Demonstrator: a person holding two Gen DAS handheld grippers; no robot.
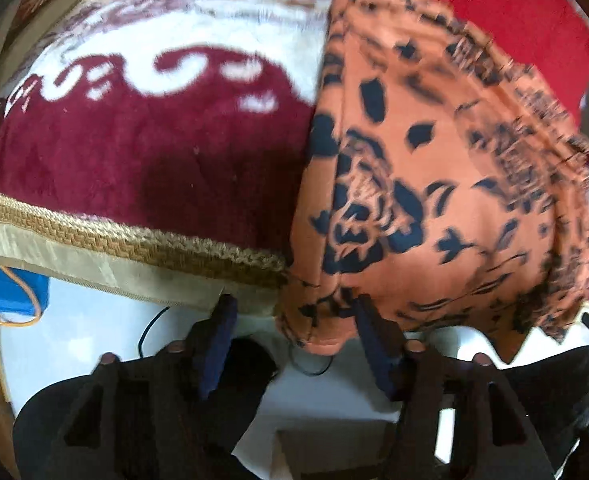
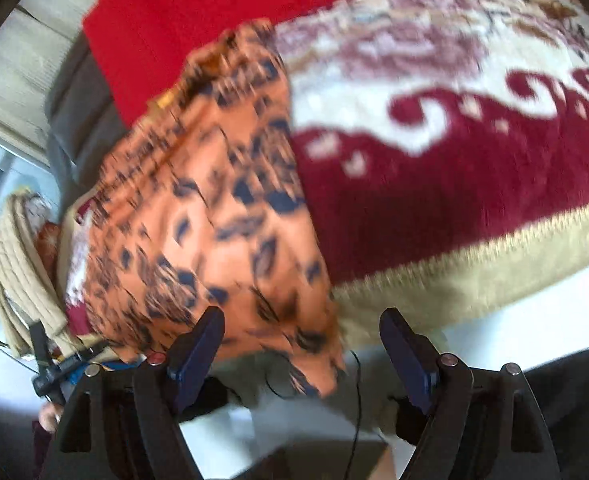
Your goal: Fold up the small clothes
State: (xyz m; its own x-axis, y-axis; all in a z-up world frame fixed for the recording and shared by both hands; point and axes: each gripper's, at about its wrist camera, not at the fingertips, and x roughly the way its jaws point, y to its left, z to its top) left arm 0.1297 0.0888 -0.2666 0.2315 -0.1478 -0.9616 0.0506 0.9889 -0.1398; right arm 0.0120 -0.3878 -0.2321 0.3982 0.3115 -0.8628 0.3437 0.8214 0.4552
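An orange cloth (image 1: 434, 168) with a black flower print lies on a maroon and cream blanket (image 1: 134, 152), and its near edge droops over the blanket's woven tan border. My left gripper (image 1: 294, 320) is open, with the cloth's hanging corner between its fingers (image 1: 222, 324) and neither pad pressing on it. The right wrist view, which is blurred, shows the same cloth (image 2: 198, 220) on the blanket (image 2: 454, 200). My right gripper (image 2: 300, 332) stands wide open at the cloth's drooping near edge, and its pads are clear of the fabric.
A red cloth (image 1: 494, 8) (image 2: 214, 20) lies behind the orange one. A blue box (image 1: 6, 292) sits low at the left. A thin black cable (image 1: 150, 328) runs over the white floor below the blanket's edge. A beige quilted fabric (image 2: 18, 280) hangs at the left.
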